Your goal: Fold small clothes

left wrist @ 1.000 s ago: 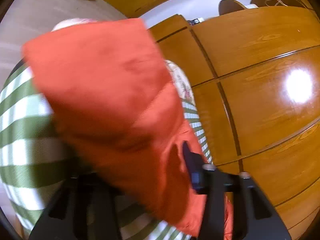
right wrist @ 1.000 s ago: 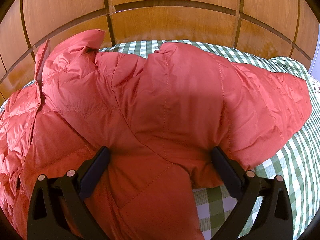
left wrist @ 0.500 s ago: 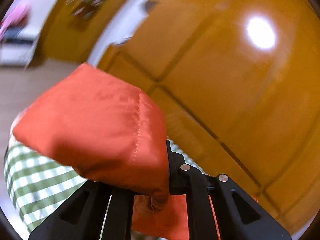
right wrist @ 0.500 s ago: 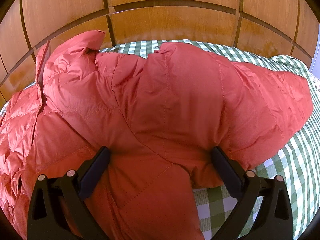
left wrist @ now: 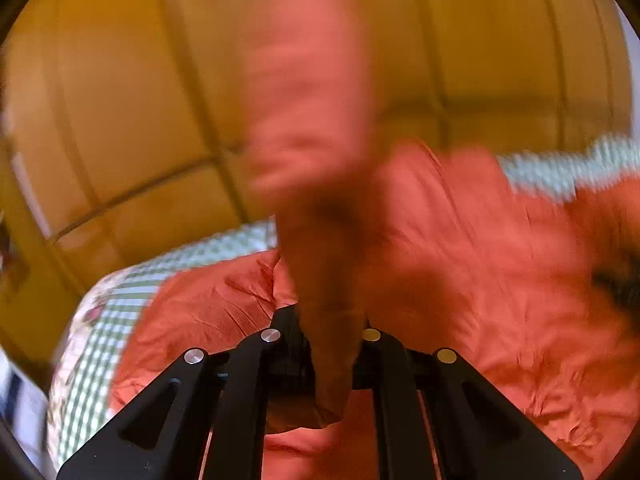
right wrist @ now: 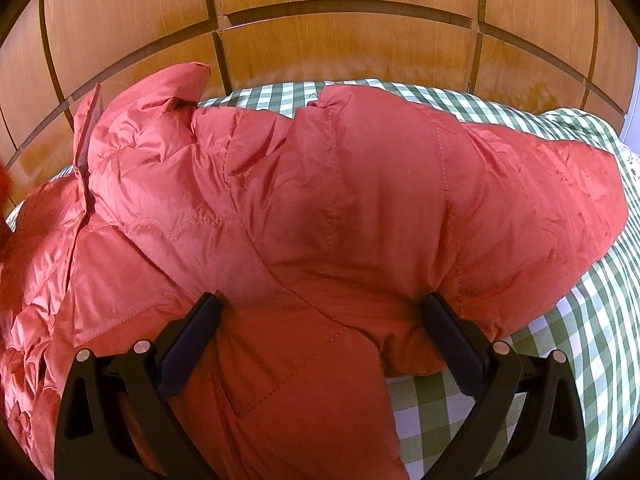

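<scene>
In your left wrist view, your left gripper (left wrist: 326, 344) has its jaws clenched on a blurred fold of the orange-red quilted puffer jacket (left wrist: 460, 264), lifted above the green-and-white checked bed cover (left wrist: 116, 320). In your right wrist view, your right gripper (right wrist: 320, 316) rests with its jaws spread wide, straddling the jacket lying on the cover before wooden wall panels (right wrist: 340, 44).
</scene>
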The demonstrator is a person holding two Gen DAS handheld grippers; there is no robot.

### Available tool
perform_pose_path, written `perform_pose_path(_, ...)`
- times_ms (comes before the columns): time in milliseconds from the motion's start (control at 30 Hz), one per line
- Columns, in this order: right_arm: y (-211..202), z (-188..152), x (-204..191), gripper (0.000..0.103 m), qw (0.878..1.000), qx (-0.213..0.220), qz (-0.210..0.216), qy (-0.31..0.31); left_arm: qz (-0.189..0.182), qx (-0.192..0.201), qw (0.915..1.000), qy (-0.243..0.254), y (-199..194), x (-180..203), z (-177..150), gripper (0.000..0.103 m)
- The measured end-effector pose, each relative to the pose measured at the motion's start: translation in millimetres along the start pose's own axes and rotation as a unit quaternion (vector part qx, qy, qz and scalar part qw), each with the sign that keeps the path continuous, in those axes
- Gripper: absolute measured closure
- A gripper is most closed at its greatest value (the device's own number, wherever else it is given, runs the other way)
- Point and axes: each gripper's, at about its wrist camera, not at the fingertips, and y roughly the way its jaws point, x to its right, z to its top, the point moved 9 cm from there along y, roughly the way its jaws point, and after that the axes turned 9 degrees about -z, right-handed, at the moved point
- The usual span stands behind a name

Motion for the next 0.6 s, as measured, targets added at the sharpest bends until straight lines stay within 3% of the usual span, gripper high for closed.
perform_pose_path(67,0,0,0,0.002,1.000,0.000,0.000,0.000,-0.003,-0.050,0.9975,0.050,31,30,-23,0.095)
perform_pose_path(133,0,0,0,0.002,1.000,0.000,0.001,0.001,0.005,-0.073,0.9927,0.096,48,51,-34,0.095)
perform_pose_path(267,0,-1,-1,0.002,1.000,0.000,0.002,0.002,0.059,-0.072,0.9805,0.173,59,72,-39,0.087)
perform_pose_path(333,0,0,-1,0.002,1.000,0.000,0.002,0.002,0.047,-0.062,0.9813,0.176,53,75,-34,0.069)
perform_pose_path(400,0,-1,-1,0.002,1.000,0.000,0.002,0.002,0.027,-0.048,0.9852,0.162,40,77,-33,0.026)
perform_pose_path(433,0,0,-1,0.002,1.000,0.000,0.002,0.002,0.010,-0.037,0.9876,0.152,32,77,-29,0.018)
perform_pose_path(467,0,0,-1,0.002,1.000,0.000,0.001,0.002,-0.014,-0.022,0.9899,0.139,26,83,-25,0.012)
perform_pose_path(600,0,0,-1,0.002,1.000,0.000,0.001,0.002,-0.034,0.002,0.9925,0.117,2,79,-29,0.012)
